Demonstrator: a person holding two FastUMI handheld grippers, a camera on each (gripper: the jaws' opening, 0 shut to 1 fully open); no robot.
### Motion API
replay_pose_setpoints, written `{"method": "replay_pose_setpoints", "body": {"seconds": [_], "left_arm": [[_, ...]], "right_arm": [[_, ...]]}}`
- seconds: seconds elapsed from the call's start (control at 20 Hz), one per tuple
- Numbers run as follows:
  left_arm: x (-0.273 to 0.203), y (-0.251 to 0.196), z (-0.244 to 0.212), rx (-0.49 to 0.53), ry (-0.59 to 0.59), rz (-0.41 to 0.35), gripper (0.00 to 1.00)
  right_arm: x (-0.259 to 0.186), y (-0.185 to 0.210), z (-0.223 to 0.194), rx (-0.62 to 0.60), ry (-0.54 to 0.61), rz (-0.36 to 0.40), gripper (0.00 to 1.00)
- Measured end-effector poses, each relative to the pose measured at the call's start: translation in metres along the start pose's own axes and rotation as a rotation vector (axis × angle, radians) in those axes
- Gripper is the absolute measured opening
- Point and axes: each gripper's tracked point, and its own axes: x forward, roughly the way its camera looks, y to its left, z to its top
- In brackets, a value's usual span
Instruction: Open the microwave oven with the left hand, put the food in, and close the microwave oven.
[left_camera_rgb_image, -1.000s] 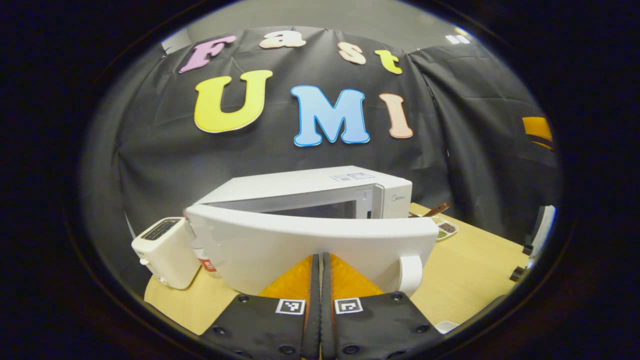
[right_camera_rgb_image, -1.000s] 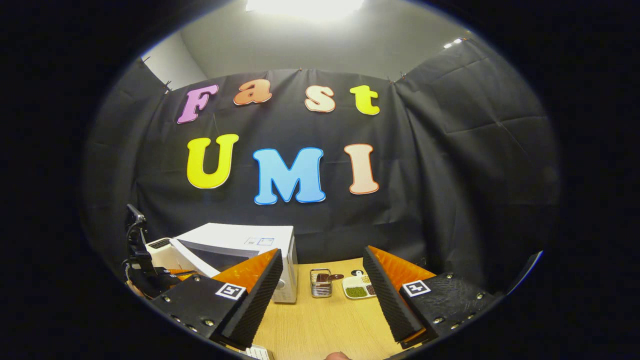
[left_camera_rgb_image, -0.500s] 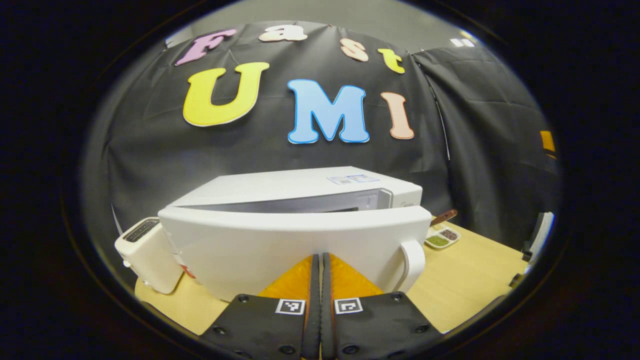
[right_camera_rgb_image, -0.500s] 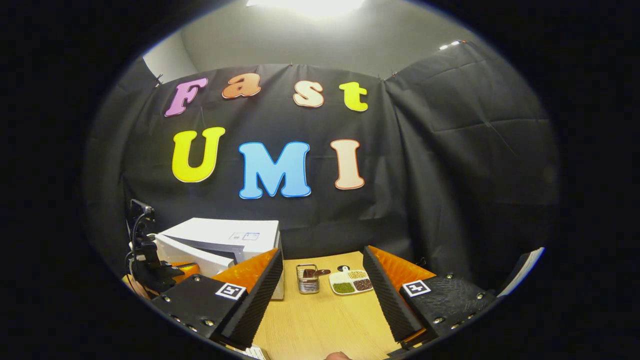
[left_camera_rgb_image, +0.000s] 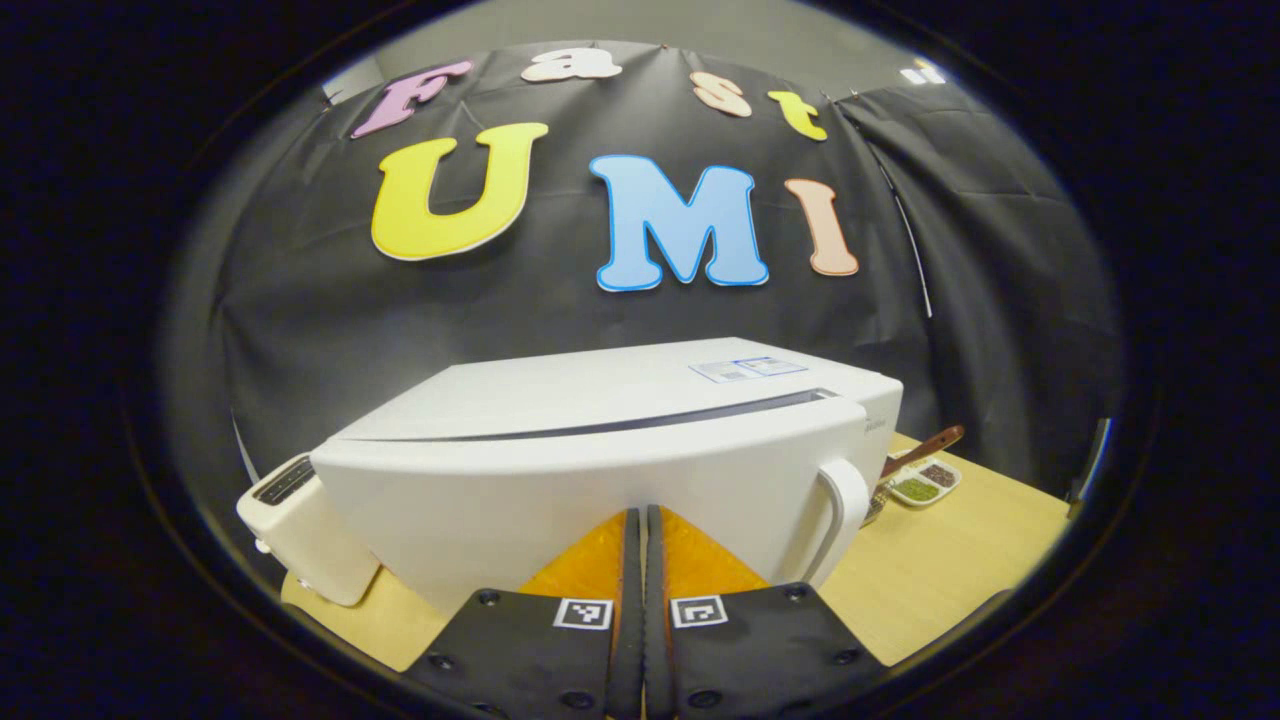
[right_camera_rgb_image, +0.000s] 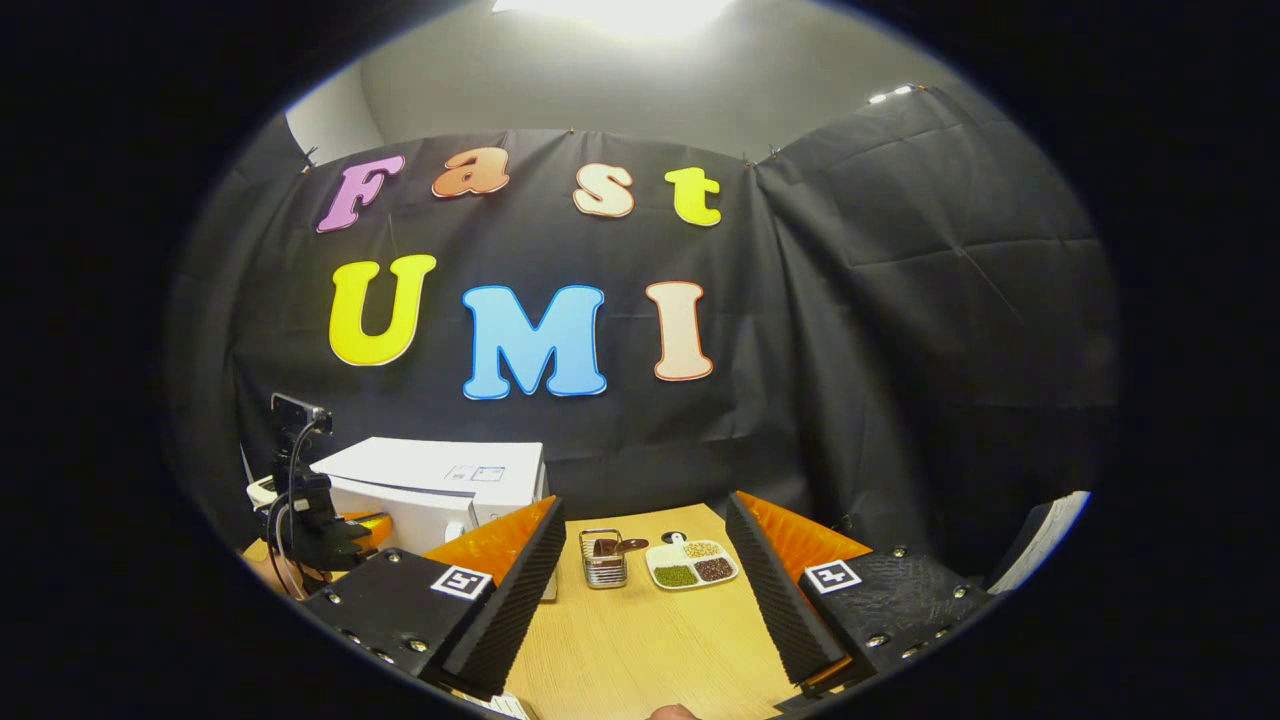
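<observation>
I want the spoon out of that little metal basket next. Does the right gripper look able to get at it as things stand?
Probably yes. The right gripper is open and empty, and bare table lies between its jaws and the metal basket with the spoon.

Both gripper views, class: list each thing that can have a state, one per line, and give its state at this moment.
microwave door: almost closed, a thin dark gap along its top edge.
left gripper: fingers together, tips against the door face.
right gripper: open, holding nothing.
toaster: upright, slots empty as far as visible.
divided dish: compartments filled with beans or grains.
metal basket: upright, holding a dark utensil.
</observation>
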Motion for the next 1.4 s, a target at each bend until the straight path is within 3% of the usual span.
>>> {"method": "replay_pose_setpoints", "body": {"seconds": [0.35,0.7,1.4], "left_arm": [[0.003,0.004,0.001,-0.065,-0.027,0.031,0.07],[0.007,0.006,0.003,-0.052,-0.009,0.067,0.08],[-0.102,-0.013,0.073,-0.035,-0.136,0.130,0.07]], "right_arm": [[-0.005,-0.006,-0.003,-0.014,0.009,-0.016,0.98],[-0.010,0.006,-0.010,-0.011,0.026,0.022,0.98],[-0.026,0.003,0.004,0.008,-0.021,0.197,0.98]]}}
